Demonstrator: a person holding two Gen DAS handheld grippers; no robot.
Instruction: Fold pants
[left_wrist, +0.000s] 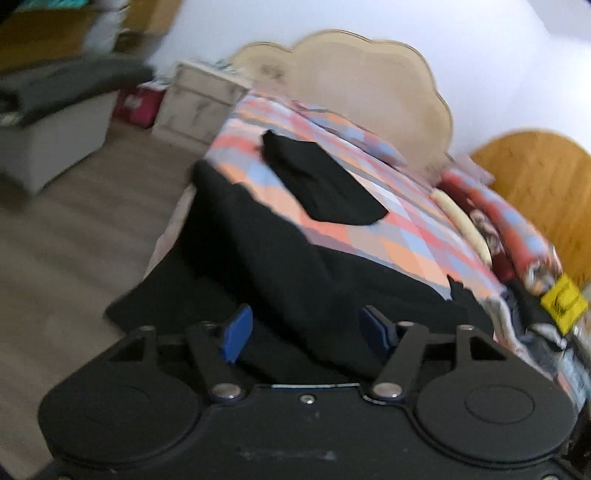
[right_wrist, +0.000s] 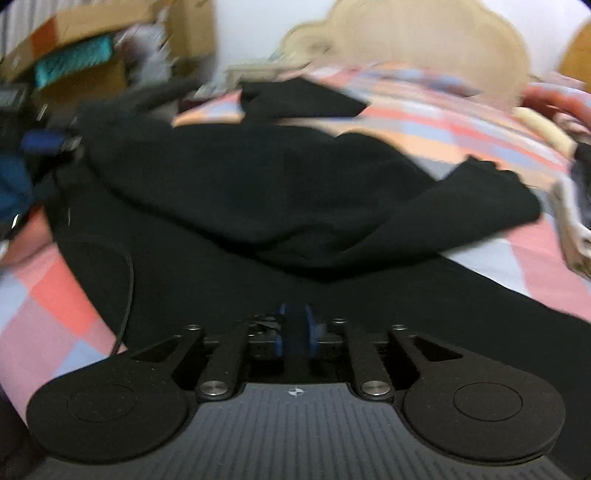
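Observation:
Black pants (left_wrist: 295, 280) lie crumpled across the near end of a bed with a checked cover (left_wrist: 369, 236), part hanging over the bed's left side. My left gripper (left_wrist: 306, 328) hovers just over them, blue pads wide apart and nothing pressed between them. In the right wrist view the pants (right_wrist: 277, 192) fill the middle in a loose, bunched fold. The blue pads of my right gripper (right_wrist: 297, 328) stand close together with black cloth pinched between them. A smaller folded black garment (left_wrist: 325, 184) (right_wrist: 299, 99) rests farther up the bed.
A beige scalloped headboard (left_wrist: 369, 85) is at the far end, with a pale nightstand (left_wrist: 195, 103) and a grey box (left_wrist: 55, 136) on the wooden floor to the left. Red and patterned bedding (left_wrist: 498, 221) is piled along the right. A thin cable (right_wrist: 129, 273) lies on the pants.

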